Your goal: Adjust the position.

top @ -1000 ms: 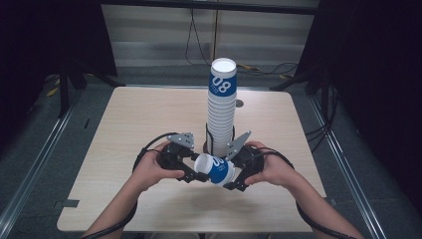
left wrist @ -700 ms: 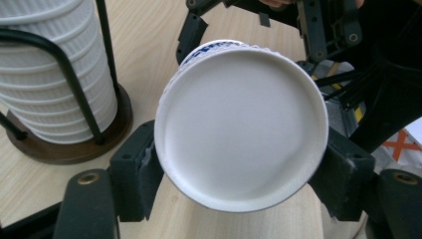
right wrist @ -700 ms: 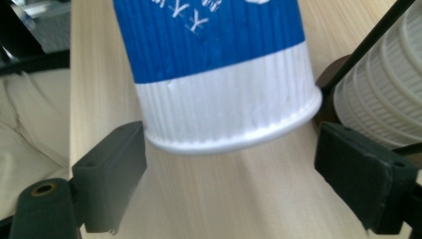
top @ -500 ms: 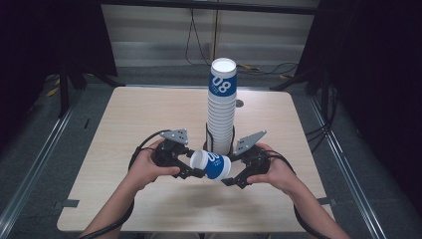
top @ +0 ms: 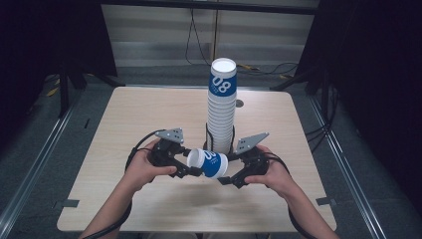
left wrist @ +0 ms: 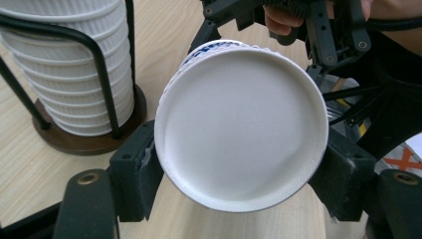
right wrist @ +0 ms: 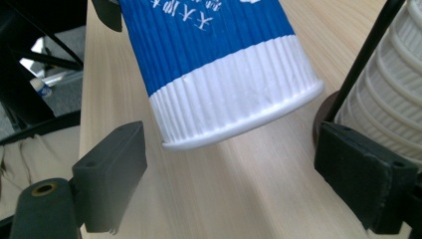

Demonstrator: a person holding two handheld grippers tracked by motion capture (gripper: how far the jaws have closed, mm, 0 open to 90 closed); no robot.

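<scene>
You have a blue and white paper cup (top: 208, 163) lying on its side in the air just in front of the cup stack (top: 222, 107), on the near side of it as the high view shows. Your left gripper (top: 185, 167) grasps this cup: in the left gripper view its two black jaws press against opposite sides of the cup's white closed end (left wrist: 241, 124), which faces that camera as a plain flat disc. The cup's mouth points the other way, so you cannot tell from these pictures whether anything is inside it.

Your right gripper (top: 228, 175) sits just to the right of the cup, below the stack. Its jaws are released: in the right gripper view they stand wide apart with the cup's ribbed white band and rim (right wrist: 234, 104) hanging above and between them, and neither pad touches it.

The stack is a tall column of nested white ribbed cups, topped by one with a blue band printed with figures. It stands upright inside a black wire holder (left wrist: 102, 74) on a round dark wooden base (left wrist: 89, 142), which rests on the light wooden table (top: 149, 114). The top cup's opening looks white and bare from above. In the left gripper view the holder stands to the left of the held cup, apart from it, with your other hand behind the cup
</scene>
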